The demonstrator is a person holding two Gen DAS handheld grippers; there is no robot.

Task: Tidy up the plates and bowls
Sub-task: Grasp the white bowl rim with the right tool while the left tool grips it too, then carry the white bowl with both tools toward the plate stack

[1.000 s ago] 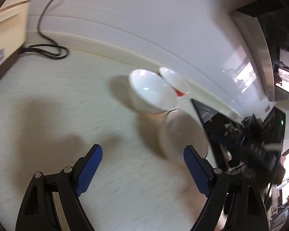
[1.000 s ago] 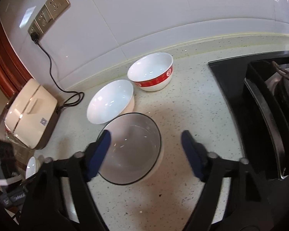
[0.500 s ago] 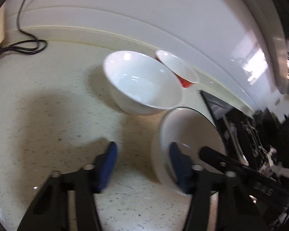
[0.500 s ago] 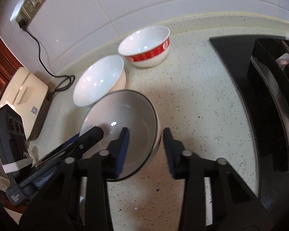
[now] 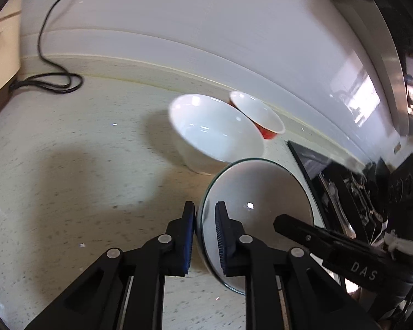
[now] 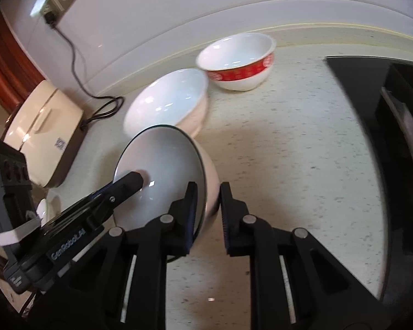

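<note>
L wrist: left gripper has just been closing, now clamped on rim of dark-rimmed bowl, at 9 o'clock edge. White bowl at 12, red bowl at 1.

R wrist: right gripper likewise closing, now clamped on same bowl's 4 o'clock rim. Counter beneath.

— Where are the two grippers?

— Both tilt downward. The left gripper has just closed, its blue pads clamped on the near rim of the dark-edged bowl.

— And the right gripper?

— The right gripper has just closed too, pinching the same bowl's opposite rim, one finger inside and one outside the wall.
</note>
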